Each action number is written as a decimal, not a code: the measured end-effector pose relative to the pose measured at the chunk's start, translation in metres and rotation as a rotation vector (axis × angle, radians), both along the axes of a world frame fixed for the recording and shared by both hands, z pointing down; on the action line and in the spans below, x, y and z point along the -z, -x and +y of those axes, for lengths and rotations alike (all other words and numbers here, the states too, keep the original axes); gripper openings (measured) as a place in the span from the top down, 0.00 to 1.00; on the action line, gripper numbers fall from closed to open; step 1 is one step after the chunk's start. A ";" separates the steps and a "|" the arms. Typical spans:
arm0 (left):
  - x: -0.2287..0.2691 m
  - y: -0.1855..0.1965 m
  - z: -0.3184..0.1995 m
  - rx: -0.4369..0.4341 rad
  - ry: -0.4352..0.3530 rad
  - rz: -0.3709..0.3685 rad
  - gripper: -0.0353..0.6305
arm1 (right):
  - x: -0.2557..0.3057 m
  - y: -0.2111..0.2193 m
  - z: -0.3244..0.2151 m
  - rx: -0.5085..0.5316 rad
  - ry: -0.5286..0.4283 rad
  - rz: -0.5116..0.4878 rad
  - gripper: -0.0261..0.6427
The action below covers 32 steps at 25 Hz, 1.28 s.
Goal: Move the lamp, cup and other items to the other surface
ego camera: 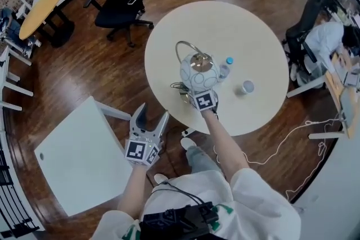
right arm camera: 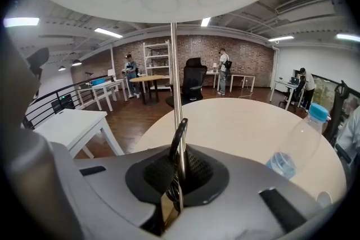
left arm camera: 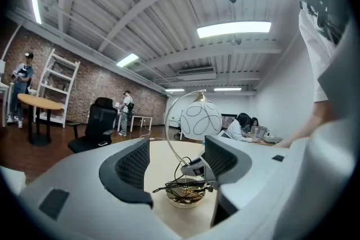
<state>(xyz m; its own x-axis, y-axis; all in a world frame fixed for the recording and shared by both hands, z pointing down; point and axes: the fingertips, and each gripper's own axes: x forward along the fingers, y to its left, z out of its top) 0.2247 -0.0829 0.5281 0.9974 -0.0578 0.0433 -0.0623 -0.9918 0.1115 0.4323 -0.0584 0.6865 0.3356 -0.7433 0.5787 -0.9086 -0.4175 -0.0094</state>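
Observation:
A lamp (ego camera: 198, 71) with a white swirl-patterned globe, a gold arc stem and a gold base stands near the front edge of the round beige table (ego camera: 253, 31). My right gripper (ego camera: 198, 94) is shut on its thin metal stem (right arm camera: 174, 87), with the black cord (right arm camera: 179, 137) also caught between the jaws. A clear bottle (ego camera: 225, 68) with a blue cap and a small cup (ego camera: 247, 87) stand just right of the lamp. My left gripper (ego camera: 152, 112) hangs open over the floor, empty, pointing at the lamp base (left arm camera: 185, 198).
A white square table (ego camera: 79, 160) stands at lower left, beside the round one. A black office chair (ego camera: 118, 3) and a small yellow table (ego camera: 39, 8) are farther back. A person sits at a desk at the right (ego camera: 326, 36). Cables lie on the wooden floor (ego camera: 292, 132).

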 end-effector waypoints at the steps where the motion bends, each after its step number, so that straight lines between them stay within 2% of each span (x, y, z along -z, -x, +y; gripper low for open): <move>1: -0.002 -0.005 0.000 0.002 0.013 -0.006 0.50 | -0.002 -0.010 -0.004 -0.010 0.000 -0.005 0.91; 3: -0.004 -0.012 -0.001 0.013 0.036 -0.009 0.50 | -0.009 -0.029 -0.013 -0.023 -0.007 -0.015 0.92; 8: -0.013 -0.029 0.001 0.003 0.014 -0.037 0.50 | -0.028 -0.070 -0.024 -0.093 -0.008 -0.027 0.91; 13: -0.027 -0.034 -0.006 0.018 0.033 -0.063 0.50 | -0.031 -0.089 -0.038 -0.124 -0.054 -0.016 0.91; 17: -0.026 -0.041 -0.006 0.014 0.040 -0.061 0.50 | -0.056 -0.092 -0.030 -0.150 -0.082 -0.021 0.88; 18: -0.024 -0.041 -0.007 0.014 0.041 -0.059 0.50 | -0.060 -0.090 -0.028 -0.149 -0.093 -0.033 0.85; 21: -0.014 -0.037 -0.004 0.019 0.063 -0.050 0.50 | -0.066 -0.078 -0.016 -0.167 -0.131 -0.080 0.59; 25: -0.016 -0.016 -0.005 0.037 0.068 -0.035 0.50 | -0.065 -0.049 0.002 -0.171 -0.175 -0.098 0.46; 27: -0.017 -0.007 -0.013 0.050 0.035 -0.029 0.50 | -0.054 -0.040 0.004 -0.153 -0.211 -0.087 0.30; 32: 0.011 0.030 -0.021 0.107 0.036 -0.023 0.50 | 0.003 0.001 0.005 -0.049 -0.284 0.000 0.30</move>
